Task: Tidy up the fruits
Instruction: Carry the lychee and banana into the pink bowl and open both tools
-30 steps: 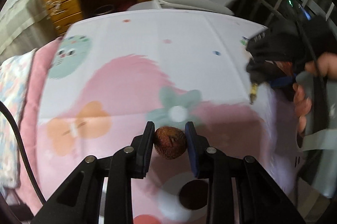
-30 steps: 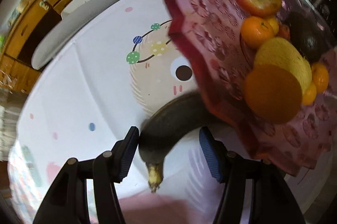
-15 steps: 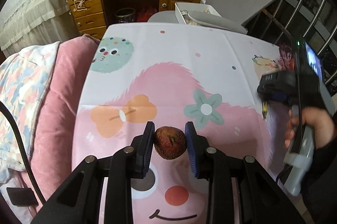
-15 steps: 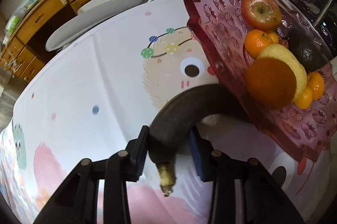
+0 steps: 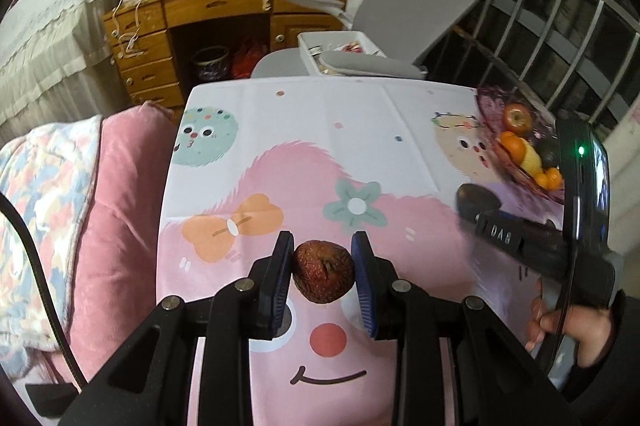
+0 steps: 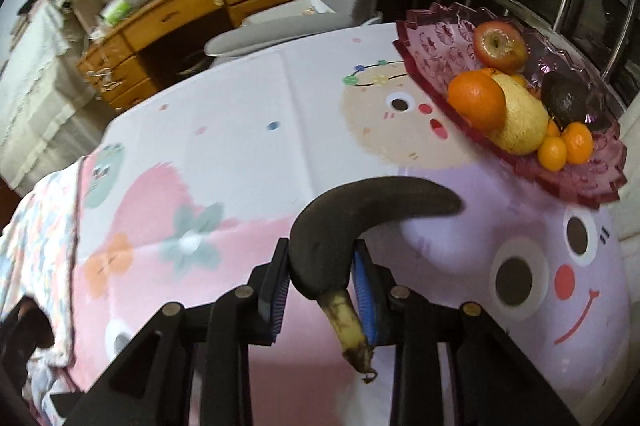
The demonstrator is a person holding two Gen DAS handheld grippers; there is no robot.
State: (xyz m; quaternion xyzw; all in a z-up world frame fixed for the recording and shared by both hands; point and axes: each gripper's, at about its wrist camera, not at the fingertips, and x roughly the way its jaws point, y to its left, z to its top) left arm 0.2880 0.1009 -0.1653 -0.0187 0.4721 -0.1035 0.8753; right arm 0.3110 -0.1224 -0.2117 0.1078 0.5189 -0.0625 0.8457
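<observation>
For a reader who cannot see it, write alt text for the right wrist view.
The right gripper clamps a blackened banana above a cartoon-print tablecloth. Beyond it, a pink glass dish holds an apple, oranges and other fruit.

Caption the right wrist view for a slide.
Right gripper clamps a blackened banana above the cartoon tablecloth, with the pink fruit dish beyond.

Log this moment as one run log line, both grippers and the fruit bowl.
left gripper: shut on wrinkled brown fruit | right gripper: shut on blackened banana | fruit bowl: holds other fruit
</observation>
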